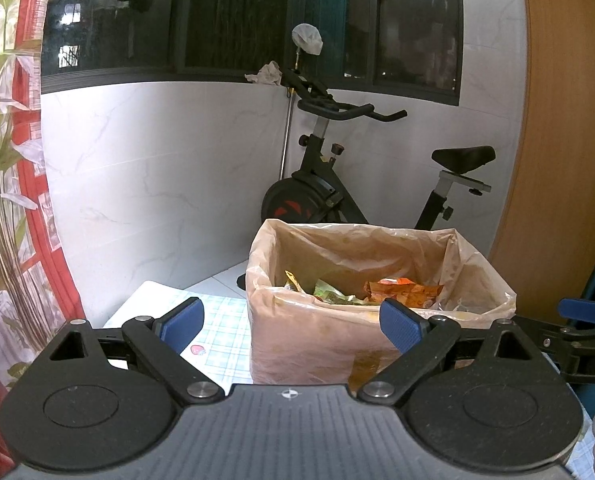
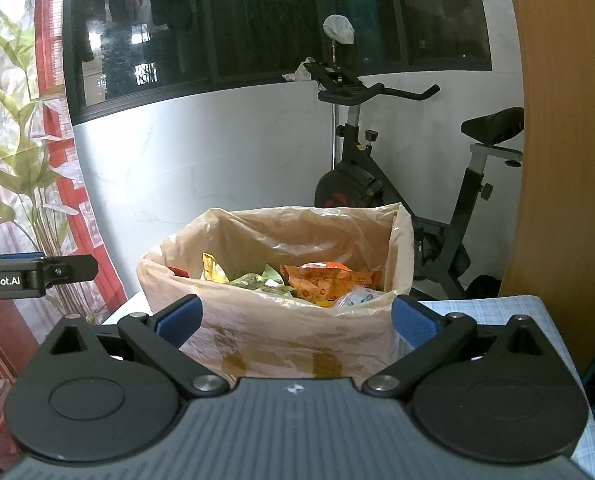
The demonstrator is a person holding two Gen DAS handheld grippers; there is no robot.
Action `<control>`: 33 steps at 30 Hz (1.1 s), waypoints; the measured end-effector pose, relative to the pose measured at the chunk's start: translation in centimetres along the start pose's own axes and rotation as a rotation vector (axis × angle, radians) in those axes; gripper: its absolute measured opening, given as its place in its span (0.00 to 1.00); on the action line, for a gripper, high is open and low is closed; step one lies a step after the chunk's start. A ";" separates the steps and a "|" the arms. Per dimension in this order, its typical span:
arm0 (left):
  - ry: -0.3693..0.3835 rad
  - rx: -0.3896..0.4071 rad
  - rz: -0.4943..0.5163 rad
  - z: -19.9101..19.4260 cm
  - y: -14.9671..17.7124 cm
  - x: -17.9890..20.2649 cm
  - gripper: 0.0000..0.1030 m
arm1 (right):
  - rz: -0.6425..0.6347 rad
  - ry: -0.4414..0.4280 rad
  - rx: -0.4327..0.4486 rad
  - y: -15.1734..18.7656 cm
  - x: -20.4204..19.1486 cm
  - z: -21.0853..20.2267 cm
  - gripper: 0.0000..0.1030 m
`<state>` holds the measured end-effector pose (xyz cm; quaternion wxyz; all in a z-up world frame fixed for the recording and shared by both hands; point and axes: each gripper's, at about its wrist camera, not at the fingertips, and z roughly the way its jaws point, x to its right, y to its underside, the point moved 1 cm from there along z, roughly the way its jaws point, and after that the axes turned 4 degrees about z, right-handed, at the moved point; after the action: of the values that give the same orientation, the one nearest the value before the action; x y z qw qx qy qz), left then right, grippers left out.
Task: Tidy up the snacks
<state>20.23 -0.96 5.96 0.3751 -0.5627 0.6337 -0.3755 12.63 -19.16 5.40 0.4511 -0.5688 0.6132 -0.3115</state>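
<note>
A cardboard box lined with a clear plastic bag (image 1: 321,344) stands on the checked tablecloth (image 1: 225,328). It holds several snack packets, among them an orange one (image 1: 405,290) and a green one (image 1: 329,294). My left gripper (image 1: 291,320) is open and empty, just in front of the box. The box also shows in the right wrist view (image 2: 281,332), with the orange packet (image 2: 329,280) and a yellow-green one (image 2: 253,280) inside. My right gripper (image 2: 297,320) is open and empty, its fingers to either side of the box's near wall. Each gripper shows at the edge of the other's view.
An exercise bike (image 1: 337,184) stands on the floor behind the table, against a white tiled wall under dark windows. A wooden panel (image 1: 557,120) rises at the right. A leaf-print curtain with a red border (image 1: 13,160) hangs at the left.
</note>
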 end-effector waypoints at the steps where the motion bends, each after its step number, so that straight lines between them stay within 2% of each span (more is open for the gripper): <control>1: 0.000 0.000 0.000 0.0 0.0 0.0 0.93 | -0.001 -0.001 0.000 0.0 0.0 0.0 1.00; 33: 0.016 0.000 -0.025 -0.2 -0.3 -0.4 0.93 | 0.000 0.004 0.008 -0.2 -0.3 -0.2 1.00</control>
<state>20.25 -0.57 6.37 0.3654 -0.5675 0.6296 -0.3848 12.53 -18.96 5.74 0.4522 -0.5662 0.6129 -0.3151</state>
